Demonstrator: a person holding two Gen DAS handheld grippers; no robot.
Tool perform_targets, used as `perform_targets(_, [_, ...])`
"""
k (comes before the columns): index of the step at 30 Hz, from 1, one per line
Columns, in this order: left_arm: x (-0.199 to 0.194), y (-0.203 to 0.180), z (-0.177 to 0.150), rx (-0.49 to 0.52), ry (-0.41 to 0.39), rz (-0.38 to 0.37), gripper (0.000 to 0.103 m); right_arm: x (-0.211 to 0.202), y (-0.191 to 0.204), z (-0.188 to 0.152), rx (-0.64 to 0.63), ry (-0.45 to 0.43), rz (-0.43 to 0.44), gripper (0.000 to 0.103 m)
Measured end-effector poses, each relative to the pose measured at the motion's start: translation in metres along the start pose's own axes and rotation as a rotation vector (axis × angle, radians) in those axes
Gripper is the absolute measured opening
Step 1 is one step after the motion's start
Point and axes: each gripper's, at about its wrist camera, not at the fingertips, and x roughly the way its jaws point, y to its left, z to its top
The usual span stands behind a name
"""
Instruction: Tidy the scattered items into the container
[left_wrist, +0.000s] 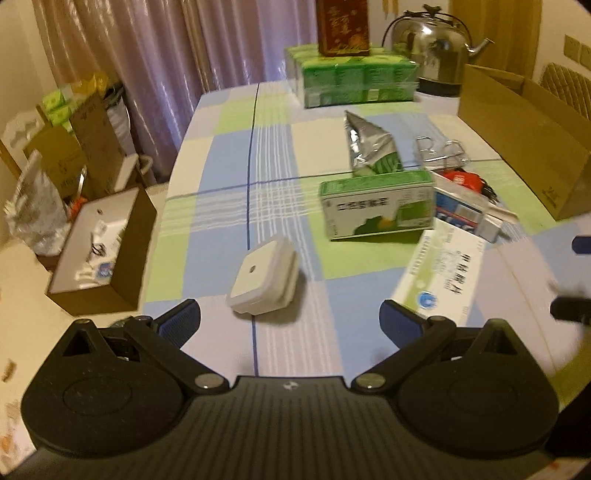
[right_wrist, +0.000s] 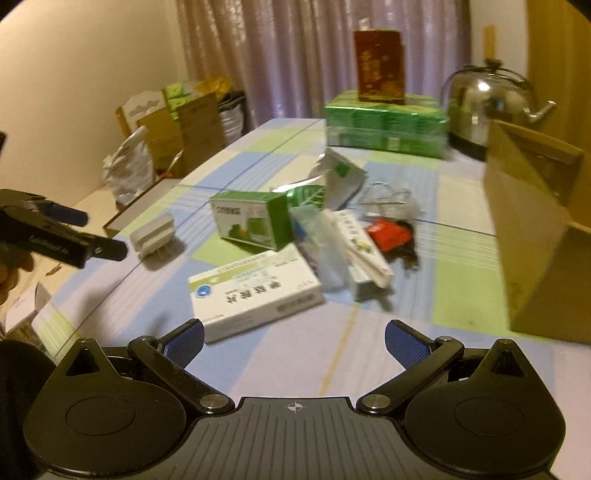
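1. The left gripper (left_wrist: 290, 325) is above the checked tablecloth (left_wrist: 221, 206); its jaws are wide apart and hold nothing.
2. The small white plug block (left_wrist: 264, 280) lies just ahead of it, between the fingers' line.
3. The right gripper (right_wrist: 293, 341) is also wide open and empty, near the white medicine box (right_wrist: 255, 291).
4. The green box (right_wrist: 253, 219), foil pouch (left_wrist: 369, 147) and red item (right_wrist: 388, 232) lie scattered beside the cardboard container (right_wrist: 535, 229), at the right.

The bench (left_wrist: 229, 155) is covered by a checked cloth of blue, green and white. On it are seen a white adapter (left_wrist: 264, 282), a green box (left_wrist: 376, 205), a flat white box (left_wrist: 443, 275), a foil pouch (left_wrist: 369, 144), a cardboard container (left_wrist: 517, 140), a green multipack (left_wrist: 354, 79) and a kettle (left_wrist: 436, 48).
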Motion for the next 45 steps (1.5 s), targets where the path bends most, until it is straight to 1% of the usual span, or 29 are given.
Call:
perform_targets(3, [0.02, 0.018, 0.001, -0.038, 0.021, -0.025, 0.097, 0.016, 0.005, 0.005, -0.021, 0.01, 0.017, 0.101])
perform_targets(7, [0.041, 0.035, 0.004, -0.063, 0.022, -0.067, 0.096, 0.036, 0.01, 0.009, -0.047, 0.021, 0.029, 0.101])
perform_targets(10, [0.054, 0.044, 0.007, -0.071, 0.018, -0.103, 0.096, 0.05, 0.013, 0.01, -0.063, 0.03, 0.033, 0.101])
perform_targets(12, [0.062, 0.047, 0.009, -0.068, 0.024, -0.114, 0.096, 0.06, 0.015, 0.011, -0.076, 0.038, 0.031, 0.101])
perform_targets(18, [0.079, 0.059, 0.011, -0.095, 0.041, -0.167, 0.096, 0.073, 0.015, 0.008, -0.073, 0.055, 0.032, 0.101])
perform_targets(21, [0.086, 0.068, 0.011, -0.15, 0.058, -0.215, 0.091, 0.074, 0.015, 0.007, -0.072, 0.052, 0.031, 0.101])
perform_targets(23, [0.089, 0.072, 0.011, -0.168, 0.072, -0.24, 0.089, 0.073, 0.016, 0.008, -0.07, 0.043, 0.03, 0.101])
perform_targets(24, [0.091, 0.072, 0.011, -0.17, 0.082, -0.251, 0.084, 0.073, 0.017, 0.009, -0.067, 0.035, 0.028, 0.101])
perform_targets(25, [0.093, 0.072, 0.011, -0.168, 0.089, -0.255, 0.078, 0.073, 0.018, 0.009, -0.064, 0.029, 0.026, 0.101])
perform_targets(26, [0.093, 0.072, 0.012, -0.165, 0.09, -0.254, 0.076, 0.073, 0.018, 0.011, -0.062, 0.027, 0.026, 0.101])
perform_targets(28, [0.093, 0.071, 0.013, -0.161, 0.088, -0.264, 0.062, 0.074, 0.021, 0.013, -0.061, 0.021, 0.028, 0.101])
perform_targets(30, [0.091, 0.068, 0.014, -0.163, 0.093, -0.26, 0.062, 0.076, 0.025, 0.015, -0.07, 0.019, 0.029, 0.101])
perform_targets(32, [0.086, 0.061, 0.013, -0.139, 0.09, -0.251, 0.062, 0.078, 0.029, 0.017, -0.08, 0.022, 0.025, 0.101])
perform_targets(36, [0.074, 0.049, 0.008, -0.122, 0.079, -0.258, 0.062, 0.082, 0.039, 0.019, -0.113, 0.003, -0.008, 0.101])
perform_targets(39, [0.067, 0.049, 0.006, -0.129, 0.075, -0.246, 0.062, 0.088, 0.05, 0.02, -0.135, -0.016, 0.001, 0.101])
perform_targets(42, [0.059, 0.052, 0.006, -0.15, 0.064, -0.237, 0.062, 0.098, 0.063, 0.024, -0.166, -0.035, -0.011, 0.101])
perform_targets(45, [0.05, 0.054, 0.007, -0.153, 0.052, -0.232, 0.062, 0.107, 0.073, 0.028, -0.177, -0.04, -0.077, 0.1])
